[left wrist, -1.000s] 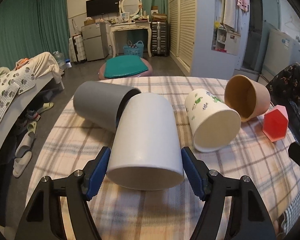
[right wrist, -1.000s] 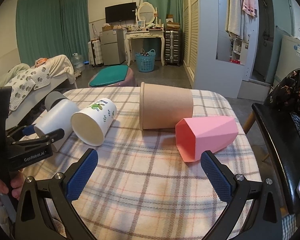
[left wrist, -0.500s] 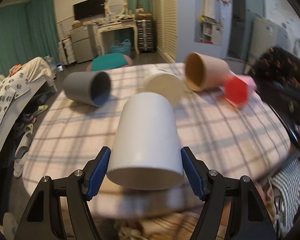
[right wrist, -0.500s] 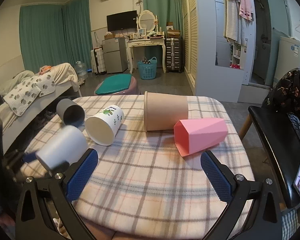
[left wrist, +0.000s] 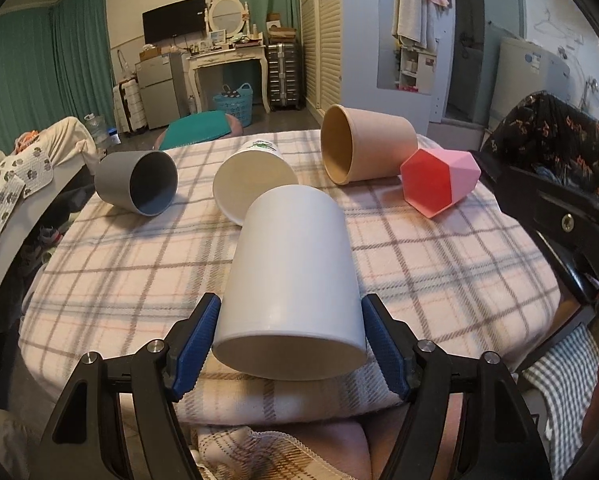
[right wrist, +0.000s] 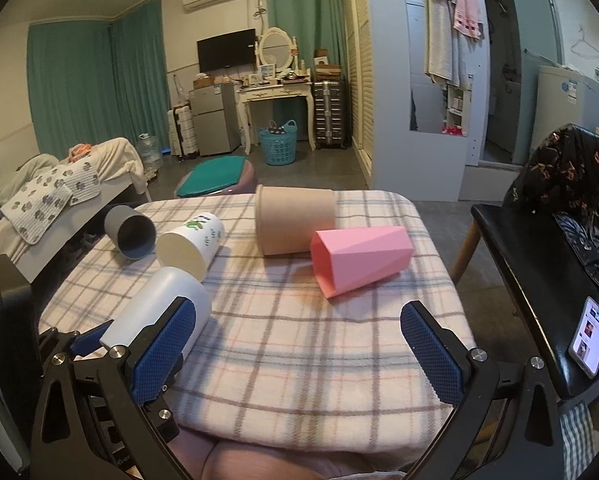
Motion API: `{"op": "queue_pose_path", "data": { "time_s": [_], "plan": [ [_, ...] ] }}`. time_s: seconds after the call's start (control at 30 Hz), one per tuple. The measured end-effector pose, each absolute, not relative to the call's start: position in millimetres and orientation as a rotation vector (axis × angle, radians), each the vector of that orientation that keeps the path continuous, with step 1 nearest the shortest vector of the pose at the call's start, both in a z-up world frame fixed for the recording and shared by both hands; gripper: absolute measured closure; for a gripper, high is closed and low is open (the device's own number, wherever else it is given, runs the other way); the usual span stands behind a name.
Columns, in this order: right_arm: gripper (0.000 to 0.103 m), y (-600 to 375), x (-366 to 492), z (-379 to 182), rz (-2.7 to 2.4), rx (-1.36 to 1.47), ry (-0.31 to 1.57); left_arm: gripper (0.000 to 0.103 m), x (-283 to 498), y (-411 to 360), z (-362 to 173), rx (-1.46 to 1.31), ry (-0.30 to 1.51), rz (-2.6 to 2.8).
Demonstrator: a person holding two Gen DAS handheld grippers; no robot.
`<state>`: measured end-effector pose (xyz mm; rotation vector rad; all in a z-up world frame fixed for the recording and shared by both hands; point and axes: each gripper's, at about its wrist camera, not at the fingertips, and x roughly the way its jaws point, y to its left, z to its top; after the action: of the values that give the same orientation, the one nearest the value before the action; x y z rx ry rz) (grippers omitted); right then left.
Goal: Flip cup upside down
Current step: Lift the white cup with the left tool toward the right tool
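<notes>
one white cup (left wrist: 293, 280) clamped in left gripper (left wrist: 290, 338), right gripper (right wrist: 299, 340) agape, empty

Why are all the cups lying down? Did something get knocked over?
Yes, none stands up. The grey cup, leaf-print cup, brown cup and pink cup lie on their sides on the plaid cloth. The left claw holds the white cup sideways too. Nothing spilled.

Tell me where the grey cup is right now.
The grey cup lies on its side at the table's far left edge, beside the leaf-print cup, its mouth facing the cameras.
</notes>
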<state>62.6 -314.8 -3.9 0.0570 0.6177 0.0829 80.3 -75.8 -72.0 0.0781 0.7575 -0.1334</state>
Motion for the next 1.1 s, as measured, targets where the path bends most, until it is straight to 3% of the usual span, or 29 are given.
{"op": "queue_pose_path", "data": {
  "time_s": [0.07, 0.27, 0.7, 0.8, 1.1],
  "plan": [
    [0.0, -316.2, 63.9, -4.9, 0.08, 0.059, 0.621, 0.02, 82.4, -73.2, -75.6, 0.052, 0.786, -0.144],
    [0.0, -316.2, 66.5, -6.0, 0.06, 0.058, 0.627, 0.019, 80.6, -63.0, -77.0, -0.021, 0.827, -0.187],
    [0.0, -302.5, 57.0, 19.2, 0.028, 0.044, 0.65, 0.015, 43.5, -39.3, -31.0, 0.023, 0.699, -0.245],
    [0.0, -293.1, 62.8, 27.5, 0.051, 0.043, 0.685, 0.01, 46.4, -15.8, -21.5, 0.013, 0.652, -0.182],
    [0.0, -238.5, 111.2, 23.4, 0.151, -0.019, 0.873, 0.01, 84.4, 46.2, -26.5, -0.003, 0.613, 0.032]
  ]
}}
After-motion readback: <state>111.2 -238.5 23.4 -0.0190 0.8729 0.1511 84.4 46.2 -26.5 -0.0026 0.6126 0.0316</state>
